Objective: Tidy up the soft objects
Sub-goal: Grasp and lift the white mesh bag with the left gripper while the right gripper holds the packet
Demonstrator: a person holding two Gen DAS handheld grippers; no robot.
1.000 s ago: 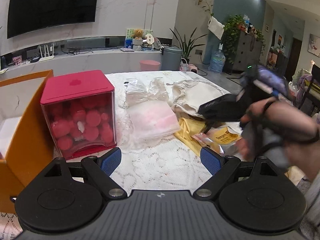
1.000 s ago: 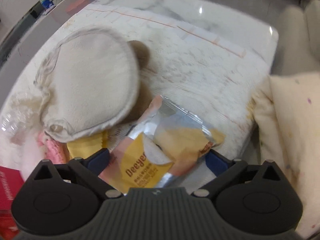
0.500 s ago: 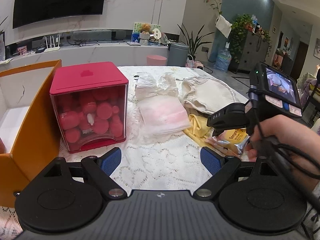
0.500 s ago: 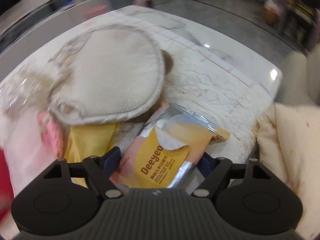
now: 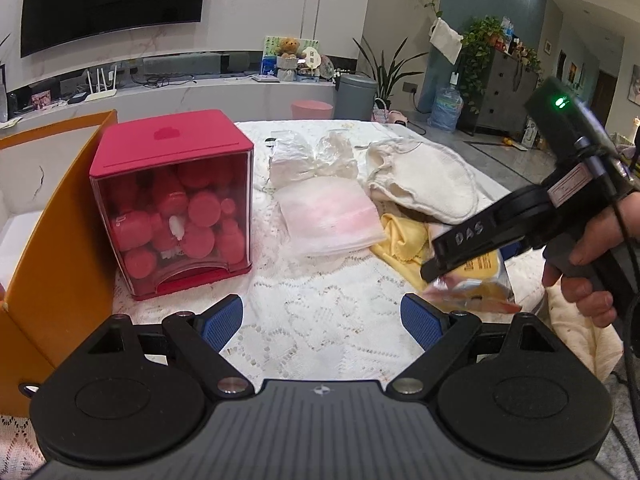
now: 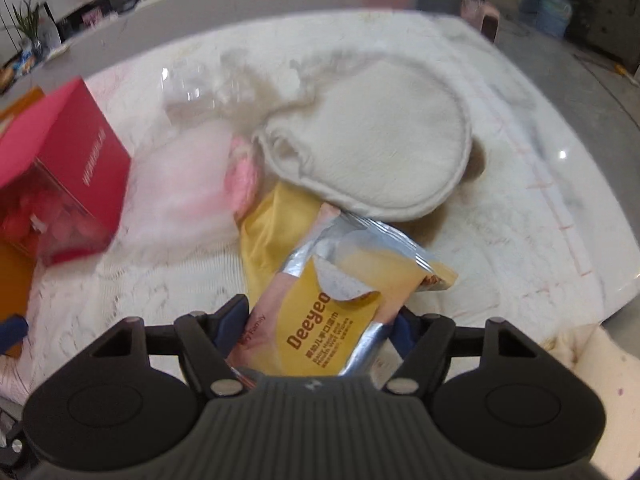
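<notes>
My right gripper is shut on a yellow and pink Deeyeo wet-wipe pack and holds it just above the table; the pack also shows in the left wrist view. My left gripper is open and empty over the lace cloth. On the table lie a cream round pouch, a yellow cloth, a pink towel in a clear bag and crumpled clear bags.
A red box of red balls stands at the left. An orange open box stands at the far left edge. A cream cushion lies off the table's right edge. The right hand-held gripper body reaches in from the right.
My right gripper has closed on the wipe pack and swung left with it, lifting it. My left gripper has stayed open and drawn back slightly.
</notes>
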